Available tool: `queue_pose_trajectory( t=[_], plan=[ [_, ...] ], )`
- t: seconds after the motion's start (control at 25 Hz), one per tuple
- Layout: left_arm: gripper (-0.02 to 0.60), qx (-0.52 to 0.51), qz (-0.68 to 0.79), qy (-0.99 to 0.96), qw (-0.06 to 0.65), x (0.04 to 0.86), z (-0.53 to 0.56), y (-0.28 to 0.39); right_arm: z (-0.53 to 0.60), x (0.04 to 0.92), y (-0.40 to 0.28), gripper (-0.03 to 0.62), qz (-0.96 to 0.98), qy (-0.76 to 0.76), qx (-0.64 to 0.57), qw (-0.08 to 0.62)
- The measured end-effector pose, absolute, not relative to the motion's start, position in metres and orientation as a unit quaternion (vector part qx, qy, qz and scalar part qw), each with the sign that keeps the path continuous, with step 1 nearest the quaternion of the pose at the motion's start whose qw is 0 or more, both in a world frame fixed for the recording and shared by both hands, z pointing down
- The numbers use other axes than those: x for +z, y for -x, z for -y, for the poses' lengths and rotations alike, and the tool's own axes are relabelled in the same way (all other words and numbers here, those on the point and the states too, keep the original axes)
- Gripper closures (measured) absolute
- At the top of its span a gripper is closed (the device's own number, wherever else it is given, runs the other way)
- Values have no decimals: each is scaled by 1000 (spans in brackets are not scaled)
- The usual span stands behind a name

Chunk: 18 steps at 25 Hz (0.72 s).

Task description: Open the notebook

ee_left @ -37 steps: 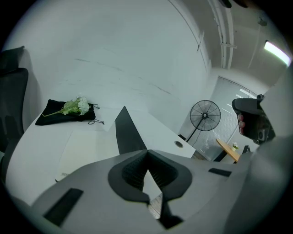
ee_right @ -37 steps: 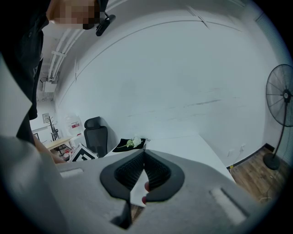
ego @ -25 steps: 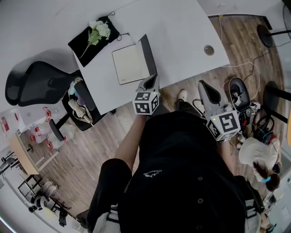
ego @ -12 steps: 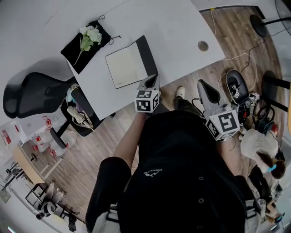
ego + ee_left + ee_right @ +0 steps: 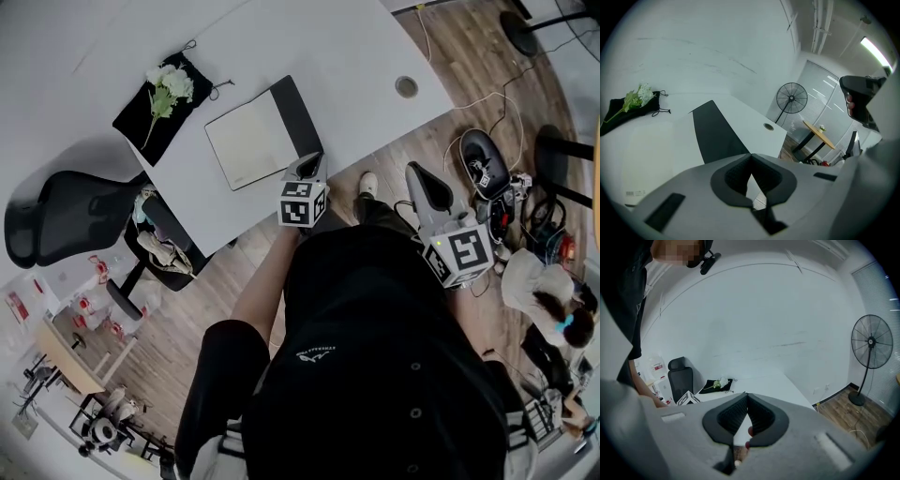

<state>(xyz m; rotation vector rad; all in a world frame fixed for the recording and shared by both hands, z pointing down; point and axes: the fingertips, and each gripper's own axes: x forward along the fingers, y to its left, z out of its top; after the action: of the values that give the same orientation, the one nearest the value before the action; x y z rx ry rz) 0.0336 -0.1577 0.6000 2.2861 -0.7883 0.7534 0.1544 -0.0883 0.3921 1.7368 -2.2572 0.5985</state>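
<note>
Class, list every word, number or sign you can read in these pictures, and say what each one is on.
None can be read.
Logo on the black top: lettering too small.
Mark left of the cover: blurred.
Red label: too small.
Left cube, right cube: square markers only, no letters.
Notebook: page blank.

A black pouch point(image 5: 187, 105) is laid by the left edge of the white desk point(image 5: 356, 52), and a white flower point(image 5: 169, 84) is rested on it. A round cable hole point(image 5: 406, 87) is set near the desk's near right corner. A black office chair point(image 5: 66, 202) is parked beside the left edge.
</note>
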Motion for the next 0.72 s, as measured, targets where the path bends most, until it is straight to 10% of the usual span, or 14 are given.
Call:
queue_pose_trajectory(
  t=[0.72],
  plan=[
    [575, 340, 249, -851, 313, 647, 161, -52, 77, 401, -176, 589, 723, -644, 216, 122]
  ],
)
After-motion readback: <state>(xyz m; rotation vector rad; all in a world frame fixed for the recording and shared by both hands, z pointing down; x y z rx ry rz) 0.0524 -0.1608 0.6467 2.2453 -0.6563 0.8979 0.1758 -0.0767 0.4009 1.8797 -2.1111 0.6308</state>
